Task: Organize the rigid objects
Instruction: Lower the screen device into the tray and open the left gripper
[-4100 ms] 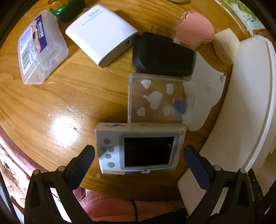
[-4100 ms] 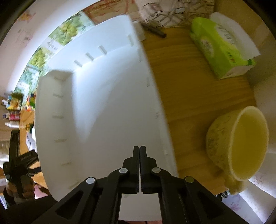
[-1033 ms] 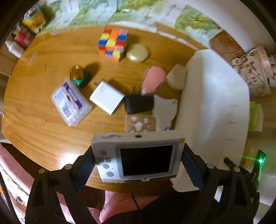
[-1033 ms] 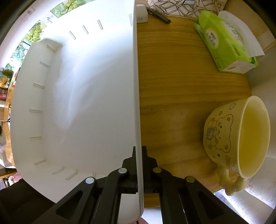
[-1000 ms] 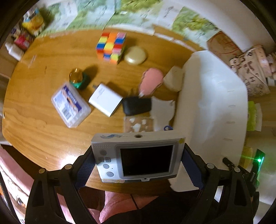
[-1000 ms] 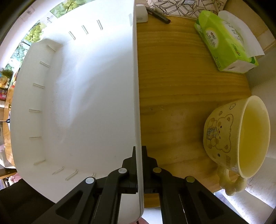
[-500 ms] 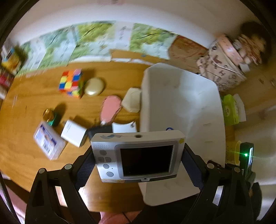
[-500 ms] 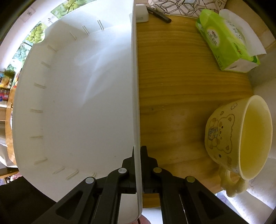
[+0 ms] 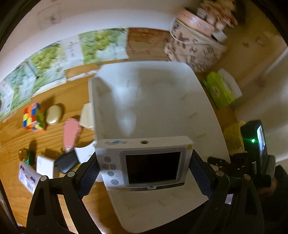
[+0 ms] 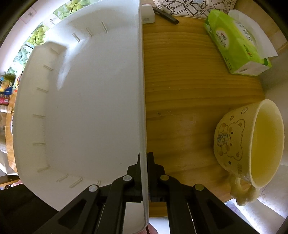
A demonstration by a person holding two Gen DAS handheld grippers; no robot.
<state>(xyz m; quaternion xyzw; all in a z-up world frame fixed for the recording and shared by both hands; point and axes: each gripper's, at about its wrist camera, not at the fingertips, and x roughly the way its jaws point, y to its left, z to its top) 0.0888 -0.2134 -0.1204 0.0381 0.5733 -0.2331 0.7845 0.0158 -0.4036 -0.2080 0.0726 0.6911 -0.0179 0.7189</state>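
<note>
My left gripper is shut on a white handheld device with a dark screen, clamped by its two short ends and held in the air above the white bin. The bin's inside looks empty. My right gripper is shut on the white bin's right rim, one finger inside the wall and one outside. Left of the bin on the wooden table lie a colourful cube, a beige oval, a pink paddle-shaped piece, a black case, a white box and a clear labelled box.
Right of the bin stand a green tissue pack and a yellow bear mug. A black pen lies at the back. A patterned round box sits behind the bin. The right-hand gripper's body with a green light shows at the bin's right rim.
My left gripper has carried the device sideways from over the cluttered table to over the bin, rolling as it went. The right gripper has stayed clamped on the rim.
</note>
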